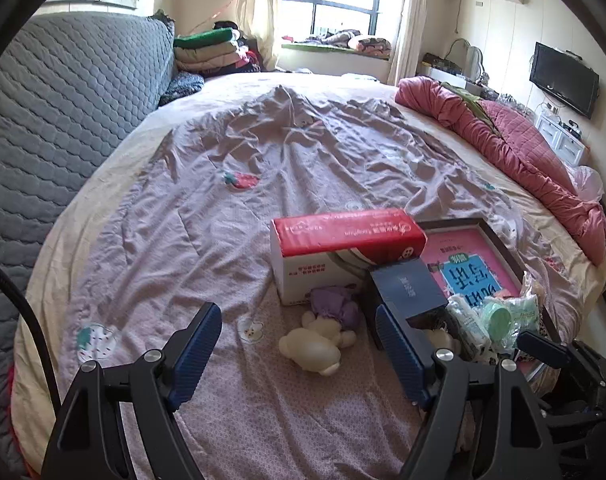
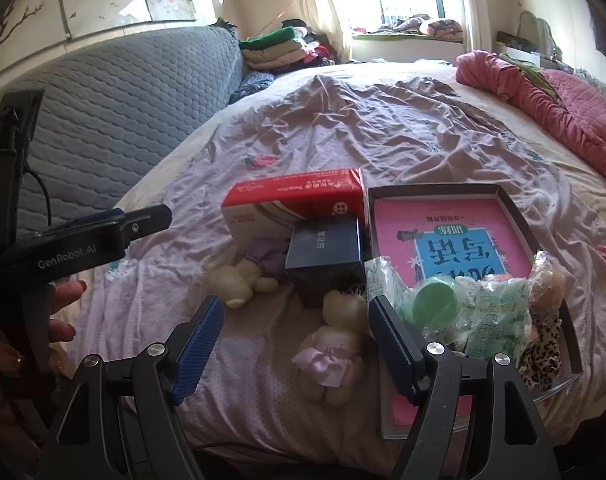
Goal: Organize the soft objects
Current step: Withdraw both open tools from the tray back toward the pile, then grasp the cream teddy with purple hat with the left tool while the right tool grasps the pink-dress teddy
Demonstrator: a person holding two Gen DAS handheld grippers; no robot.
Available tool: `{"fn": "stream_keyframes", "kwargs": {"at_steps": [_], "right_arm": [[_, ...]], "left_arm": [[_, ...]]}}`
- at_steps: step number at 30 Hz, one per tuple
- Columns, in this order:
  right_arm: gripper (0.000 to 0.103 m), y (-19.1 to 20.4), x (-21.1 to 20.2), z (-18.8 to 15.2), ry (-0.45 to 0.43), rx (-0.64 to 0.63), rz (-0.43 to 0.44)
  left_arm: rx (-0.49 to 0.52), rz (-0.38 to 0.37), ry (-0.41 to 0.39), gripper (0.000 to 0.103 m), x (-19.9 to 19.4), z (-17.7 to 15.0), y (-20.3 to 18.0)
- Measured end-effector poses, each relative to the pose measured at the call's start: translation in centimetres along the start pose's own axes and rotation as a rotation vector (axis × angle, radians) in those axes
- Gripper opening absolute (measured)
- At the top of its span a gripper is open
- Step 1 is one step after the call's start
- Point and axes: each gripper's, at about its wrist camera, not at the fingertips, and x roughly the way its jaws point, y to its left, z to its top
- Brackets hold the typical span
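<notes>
"GenRobot.AI" in white on left gripper (image 2: 83, 256) body, seen from right wrist. Print on red tissue box (image 2: 291, 196), dark box (image 2: 327, 248), pink book (image 2: 451, 236) upside down, unreadable.

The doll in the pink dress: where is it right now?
In the right wrist view, the doll in the pink dress lies on the bedsheet just ahead of the open right gripper, beside the dark box.
</notes>
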Motion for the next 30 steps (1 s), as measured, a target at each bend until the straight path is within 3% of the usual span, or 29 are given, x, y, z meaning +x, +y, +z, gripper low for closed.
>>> {"fn": "stream_keyframes", "kwargs": {"at_steps": [13, 23, 30], "right_arm": [[0.076, -0.8, 3.6, -2.8, 0.073, 0.035, -0.04], [0.076, -0.4, 6.6, -3.9, 0.167, 0.029, -0.07], [0.076, 0.7, 8.4, -3.8, 0.189, 0.006, -0.127]], "left_arm": [[0.003, -0.008, 0.063, 0.079, 3.6, -1.4, 1.0], [-0.05, -0.091, 0.093, 0.079, 5.6, -2.2, 2.6], [-0.016, -0.095, 0.11, 0.079, 7.0, -2.8, 1.9]]}}
